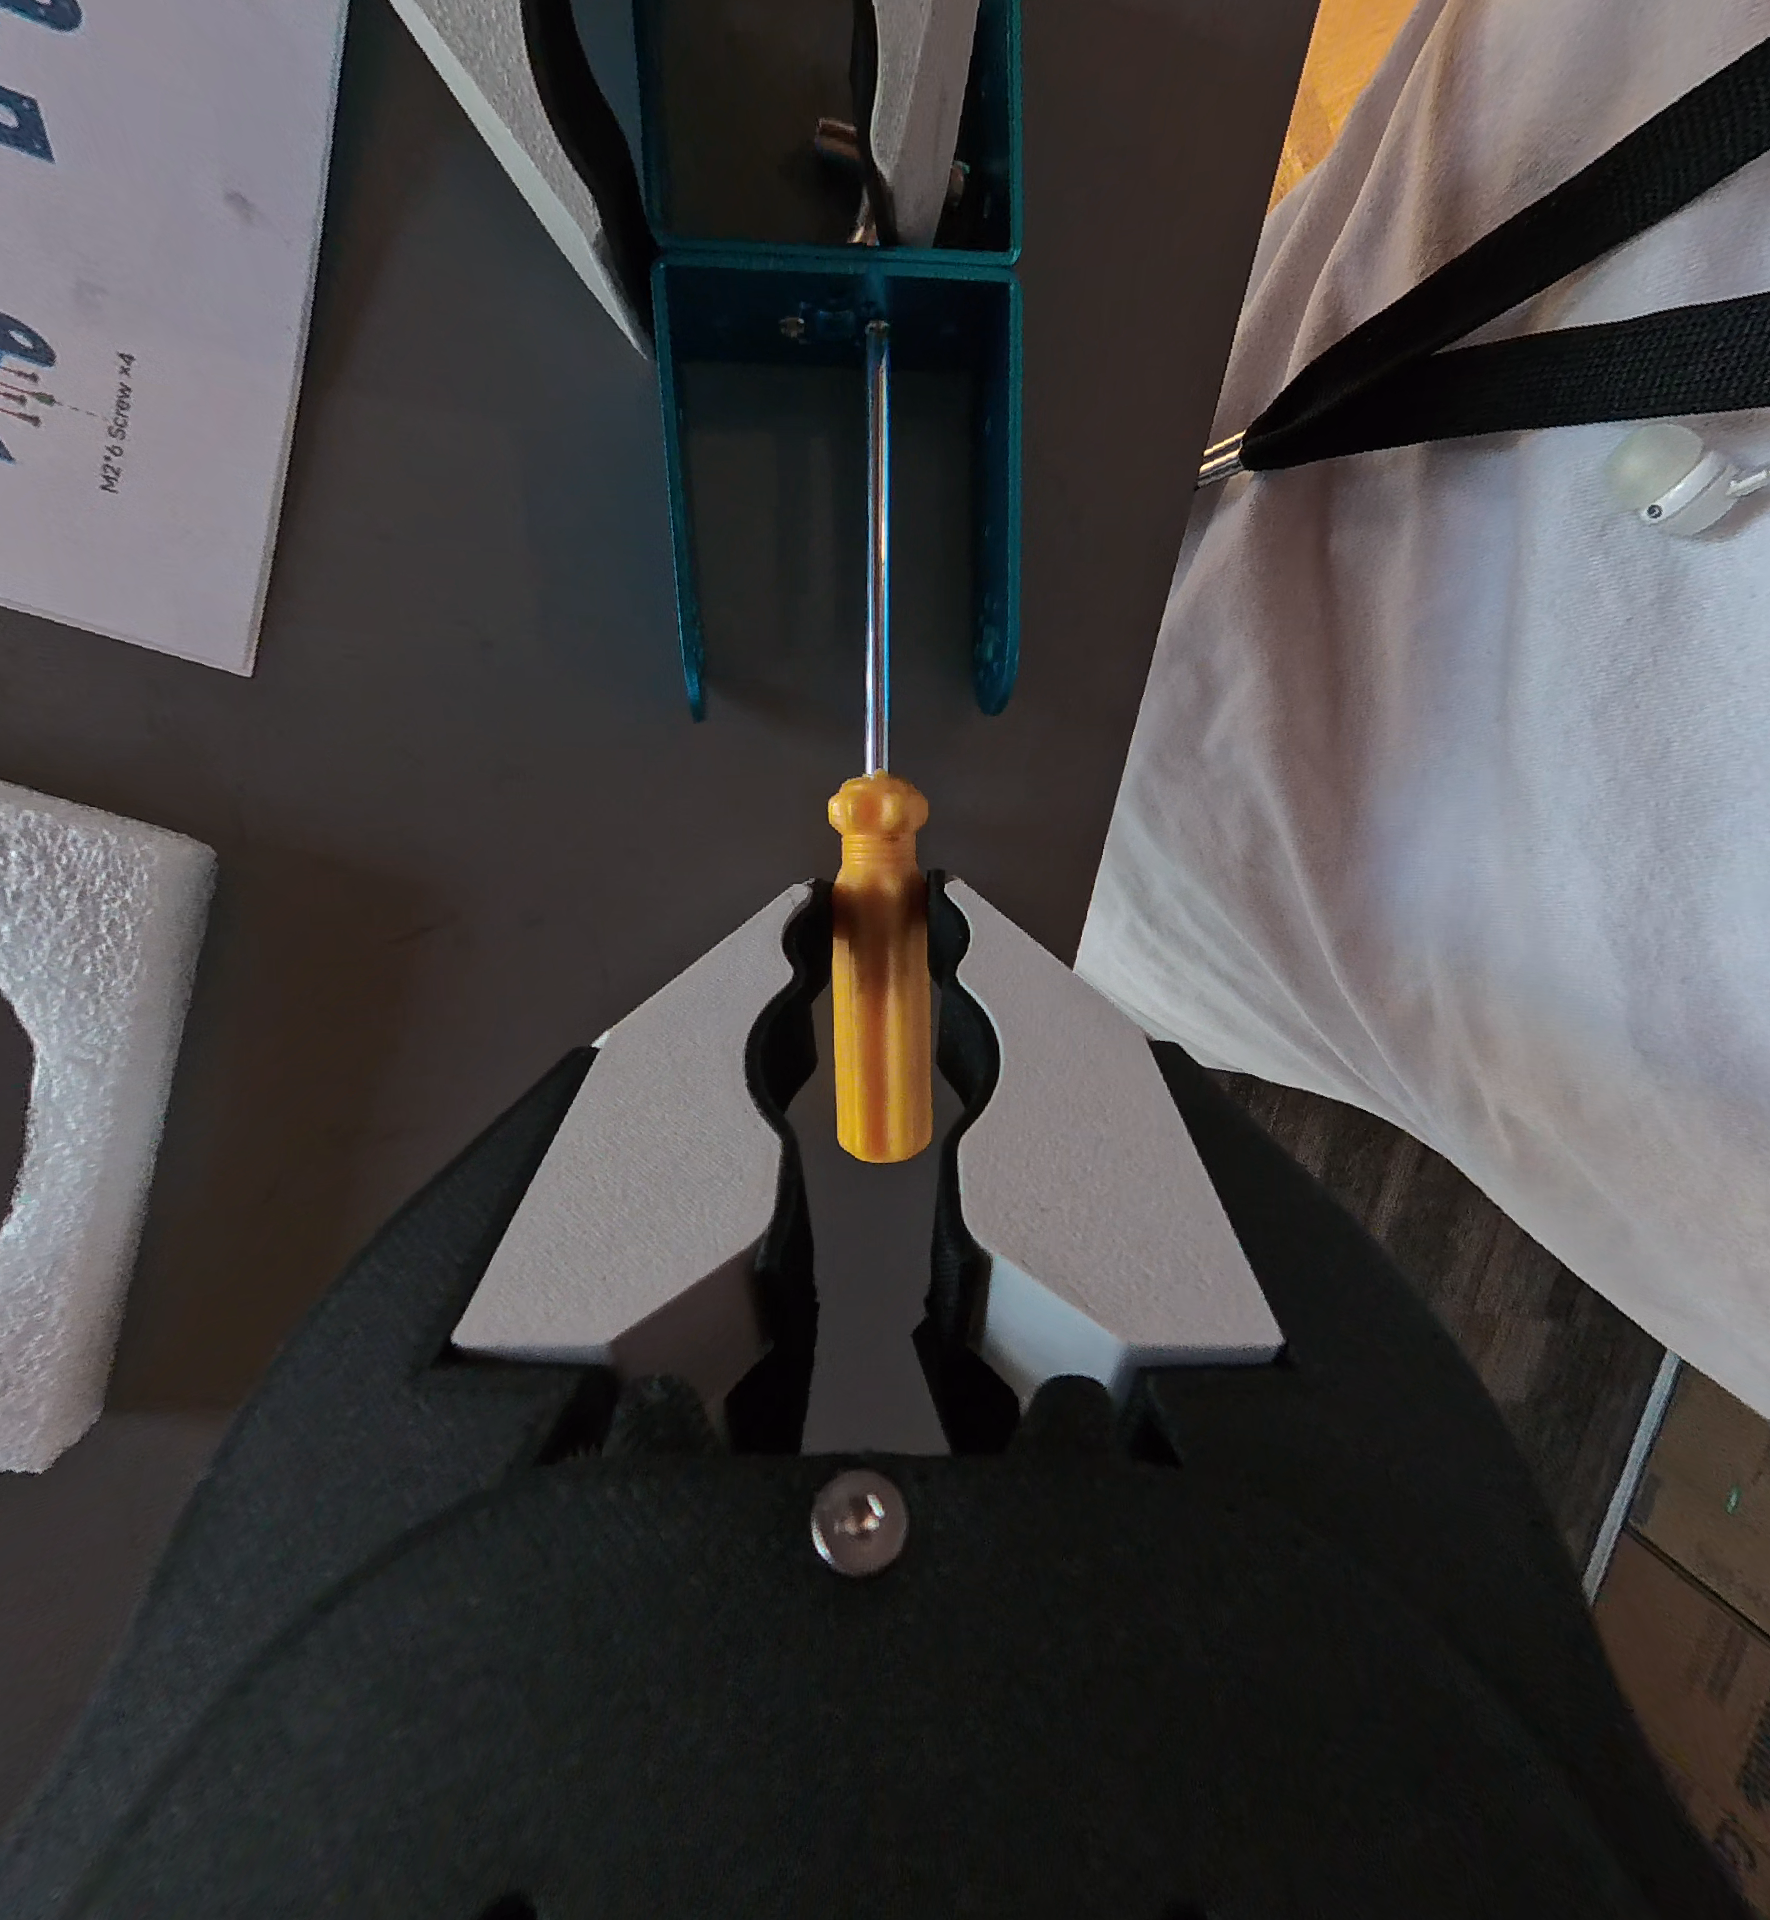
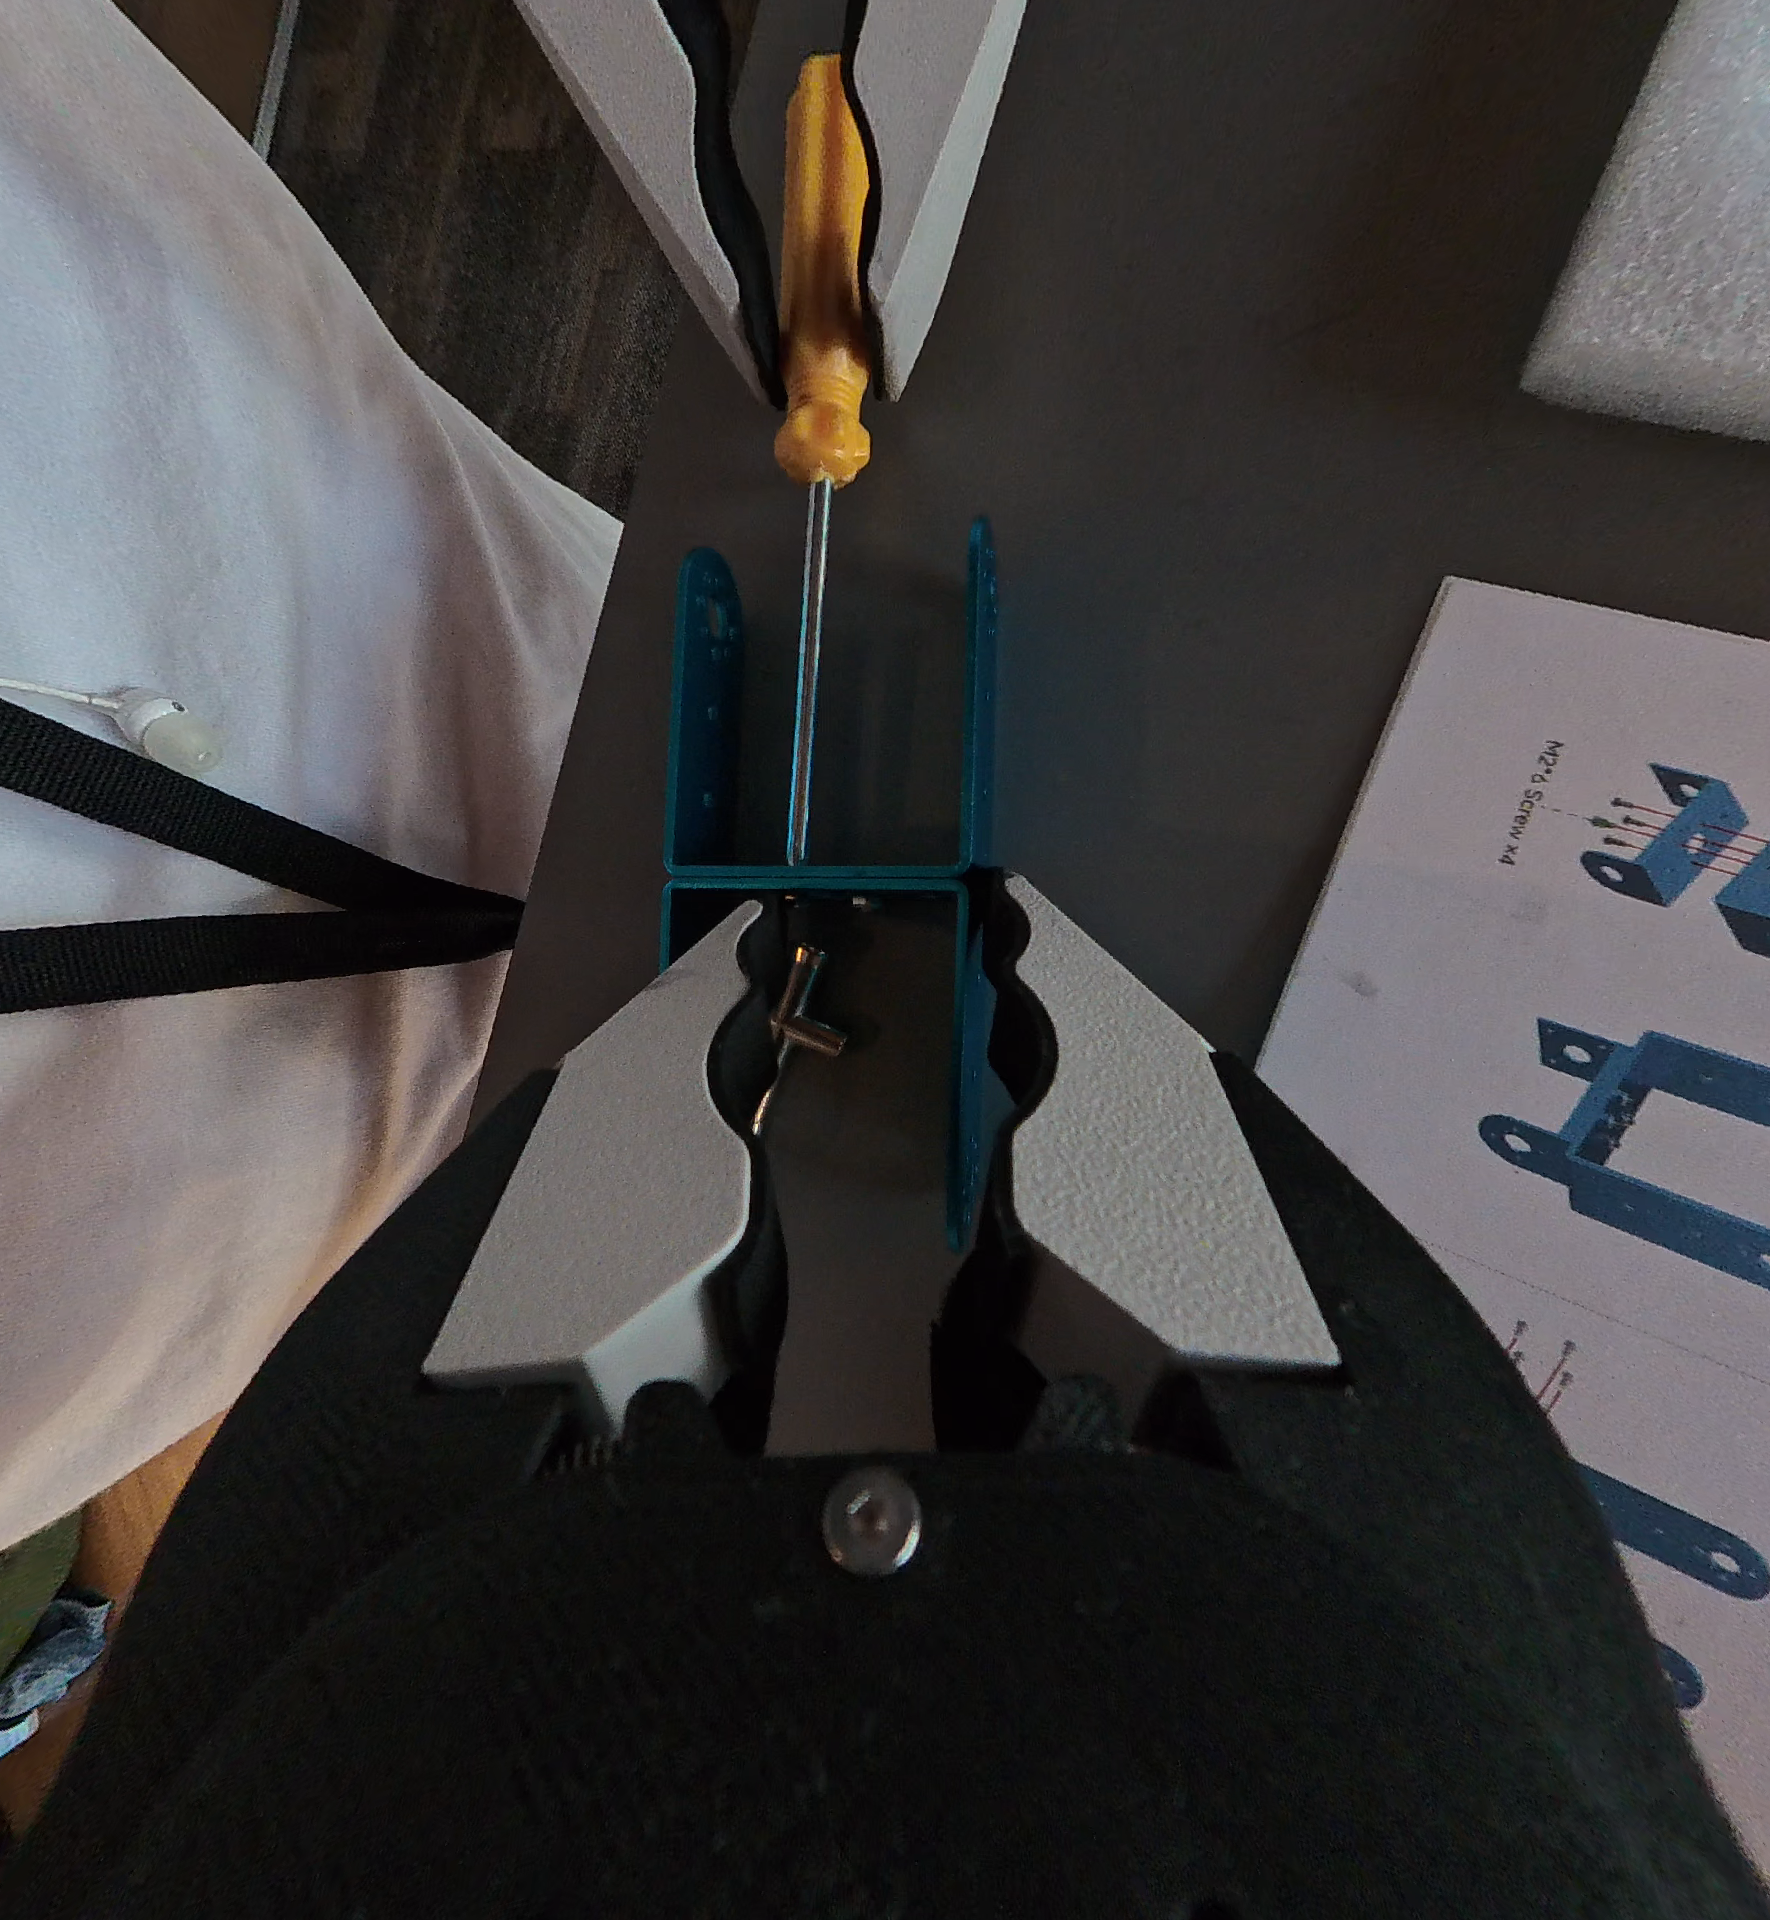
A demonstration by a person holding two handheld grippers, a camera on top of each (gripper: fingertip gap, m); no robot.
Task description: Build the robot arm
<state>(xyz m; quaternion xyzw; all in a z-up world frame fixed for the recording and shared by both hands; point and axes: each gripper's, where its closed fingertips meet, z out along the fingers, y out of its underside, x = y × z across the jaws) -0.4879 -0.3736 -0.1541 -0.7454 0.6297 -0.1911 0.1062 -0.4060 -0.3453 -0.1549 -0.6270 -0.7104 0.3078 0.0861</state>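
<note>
My left gripper (image 1: 876, 894) is shut on the yellow handle of a screwdriver (image 1: 881, 997). Its steel shaft runs forward into a teal U-shaped bracket (image 1: 995, 499), with the tip at a screw in the bracket's back plate. A second teal bracket (image 2: 964, 1101) sits back to back with the first one (image 2: 699, 717). My right gripper (image 2: 881, 904) is partly closed astride this second bracket. Its right pad lies against the outside of one side wall. Its left finger (image 2: 611, 1143) is inside, beside a small L-shaped metal piece (image 2: 803, 1023). I cannot tell whether it clamps.
A printed instruction sheet (image 1: 102, 312) (image 2: 1587, 1039) lies on the dark table. A white foam block with a round cutout (image 1: 60, 1039) (image 2: 1712, 239) lies beside it. A person in a white shirt (image 1: 1483, 727) with black straps stands at the table edge. The grippers' ends are close to 10 cm from one another.
</note>
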